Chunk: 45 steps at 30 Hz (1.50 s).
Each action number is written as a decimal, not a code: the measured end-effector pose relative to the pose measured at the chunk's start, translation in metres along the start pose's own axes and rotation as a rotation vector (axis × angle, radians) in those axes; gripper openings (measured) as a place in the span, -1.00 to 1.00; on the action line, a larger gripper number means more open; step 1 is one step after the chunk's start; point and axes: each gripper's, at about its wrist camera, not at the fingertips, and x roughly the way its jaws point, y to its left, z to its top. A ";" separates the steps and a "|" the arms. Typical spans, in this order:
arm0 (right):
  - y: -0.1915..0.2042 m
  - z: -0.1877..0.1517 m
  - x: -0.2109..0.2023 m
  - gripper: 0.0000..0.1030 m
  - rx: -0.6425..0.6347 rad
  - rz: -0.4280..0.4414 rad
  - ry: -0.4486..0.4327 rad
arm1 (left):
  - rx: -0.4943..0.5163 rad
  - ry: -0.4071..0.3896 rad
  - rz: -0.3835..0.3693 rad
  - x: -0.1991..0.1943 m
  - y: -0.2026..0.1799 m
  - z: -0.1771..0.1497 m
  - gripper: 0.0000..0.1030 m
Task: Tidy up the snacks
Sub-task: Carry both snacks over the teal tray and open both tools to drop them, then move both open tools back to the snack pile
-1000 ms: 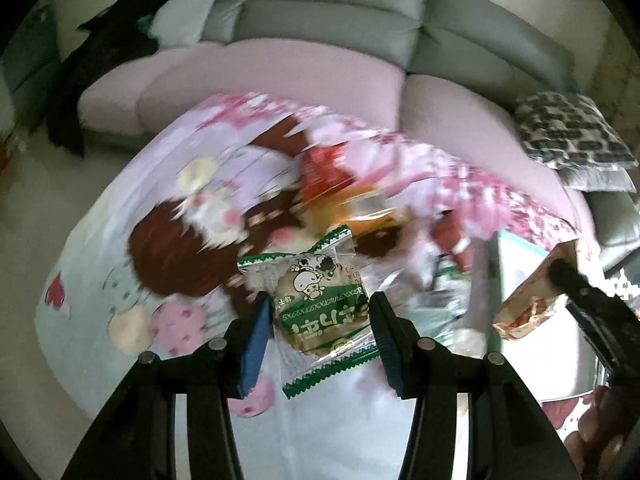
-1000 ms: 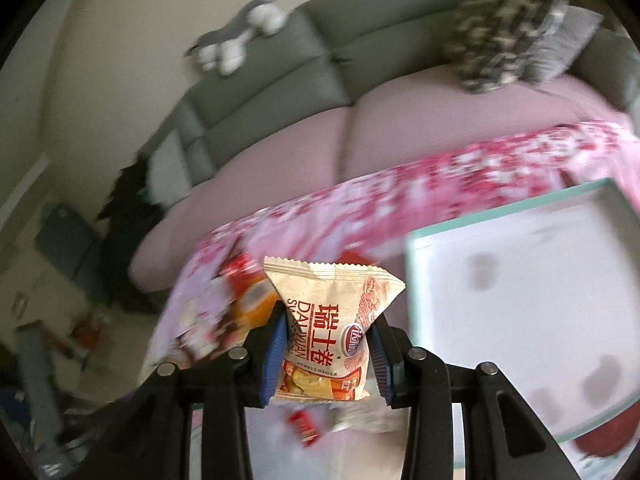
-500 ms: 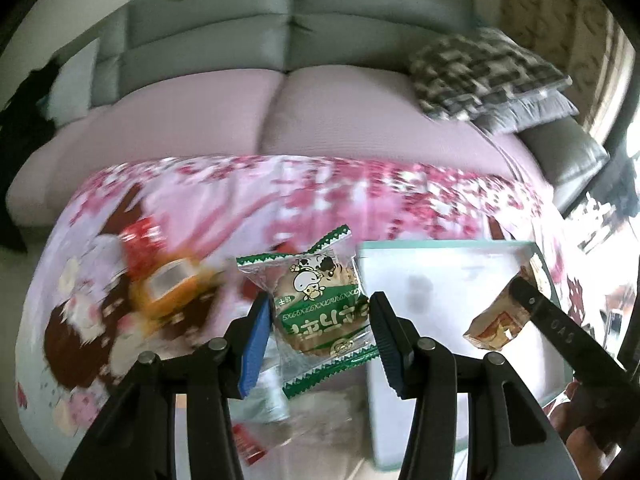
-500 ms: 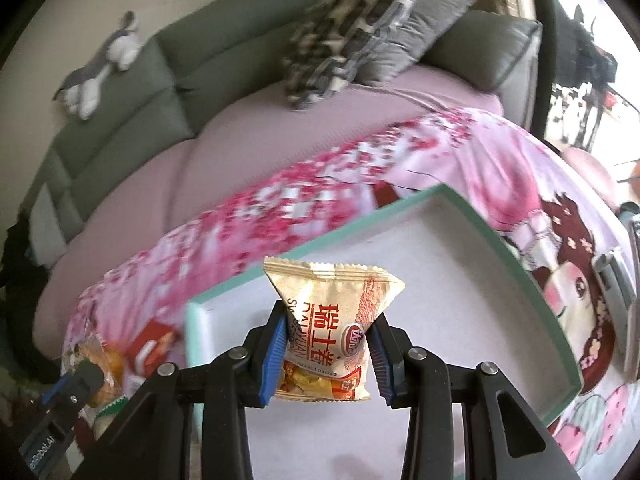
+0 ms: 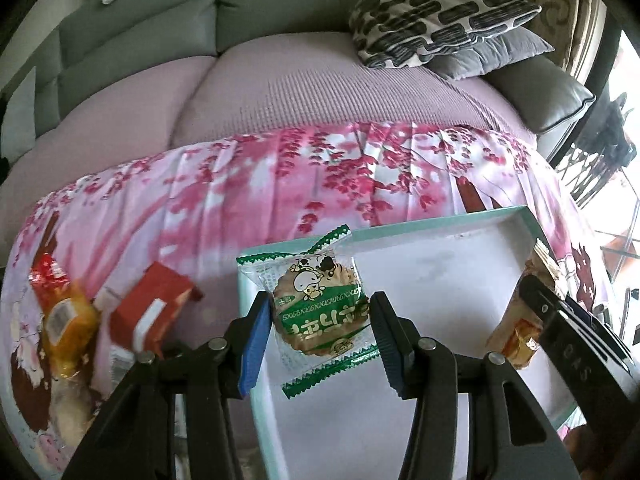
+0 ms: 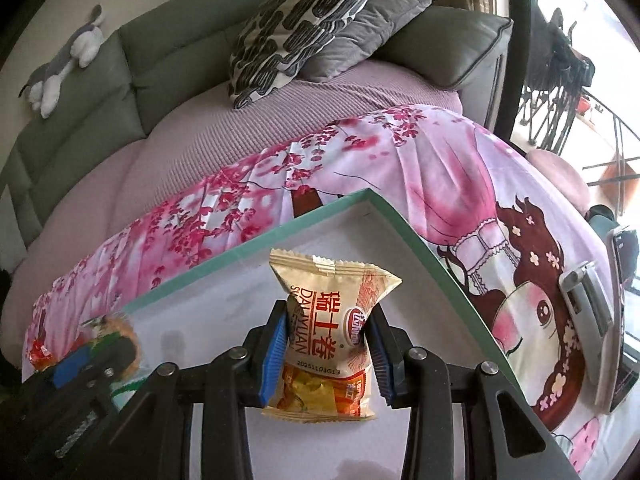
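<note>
My left gripper (image 5: pixel 318 326) is shut on a green-and-clear cookie packet (image 5: pixel 316 308), held above the left end of a shallow white box with a teal rim (image 5: pixel 460 222). My right gripper (image 6: pixel 327 342) is shut on a beige and orange snack bag (image 6: pixel 326 340) with red writing, over the same box (image 6: pixel 256 248) toward its far right corner. The right gripper (image 5: pixel 576 344) with its bag (image 5: pixel 516 330) shows at the right edge of the left wrist view. The left gripper (image 6: pixel 86 360) shows at the lower left of the right wrist view.
Red and orange snack packets (image 5: pixel 148 312) lie on the pink floral cloth (image 5: pixel 240 184) left of the box. A silver phone-like device (image 6: pixel 588 300) lies right of the box. Behind is a sofa (image 5: pixel 280 80) with patterned cushions (image 5: pixel 436 12) and a plush toy (image 6: pixel 60 72).
Both grippers have swung right from the snack pile to above the white box, each still holding its packet. The box now fills the foreground in both views.
</note>
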 end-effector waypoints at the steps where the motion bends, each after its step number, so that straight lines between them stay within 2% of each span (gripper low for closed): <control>1: 0.001 -0.001 -0.001 -0.19 -0.007 0.003 0.002 | 0.000 0.002 0.003 0.001 -0.001 0.000 0.02; 5: 0.000 0.001 -0.004 -0.19 -0.005 0.005 0.010 | -0.014 -0.012 0.020 0.001 0.002 0.001 0.38; 8: -0.002 0.002 -0.008 -0.11 0.000 -0.011 0.013 | -0.048 -0.021 0.021 -0.003 0.011 0.002 0.40; 10: 0.001 0.002 -0.011 0.25 -0.019 -0.010 0.017 | -0.074 -0.034 0.033 -0.008 0.018 0.002 0.53; 11: 0.002 0.002 -0.013 0.31 -0.028 -0.008 0.020 | -0.085 -0.040 0.043 -0.011 0.022 0.001 0.64; 15: 0.006 0.001 -0.017 0.34 -0.053 -0.021 0.031 | -0.109 -0.081 0.096 -0.027 0.039 -0.001 0.71; 19: 0.010 -0.001 -0.022 0.70 -0.087 -0.029 0.041 | -0.136 -0.124 0.174 -0.043 0.061 -0.007 0.80; 22: 0.013 -0.003 -0.026 0.75 -0.090 -0.016 0.050 | -0.153 -0.156 0.230 -0.055 0.079 -0.015 0.81; 24: 0.015 -0.005 -0.028 0.77 -0.089 -0.010 0.052 | -0.172 -0.181 0.265 -0.063 0.094 -0.023 0.90; 26: 0.017 -0.006 -0.031 1.00 -0.096 -0.015 0.048 | -0.189 -0.193 0.290 -0.069 0.106 -0.029 0.96; 30: 0.023 -0.008 -0.038 1.00 -0.108 -0.018 0.026 | -0.247 -0.204 0.318 -0.081 0.134 -0.044 0.96; 39: 0.045 -0.012 -0.066 1.00 -0.095 0.101 -0.056 | -0.365 -0.246 0.387 -0.112 0.188 -0.087 0.97; 45: 0.068 -0.017 -0.080 1.00 -0.140 0.128 -0.073 | -0.443 -0.270 0.404 -0.134 0.221 -0.110 0.97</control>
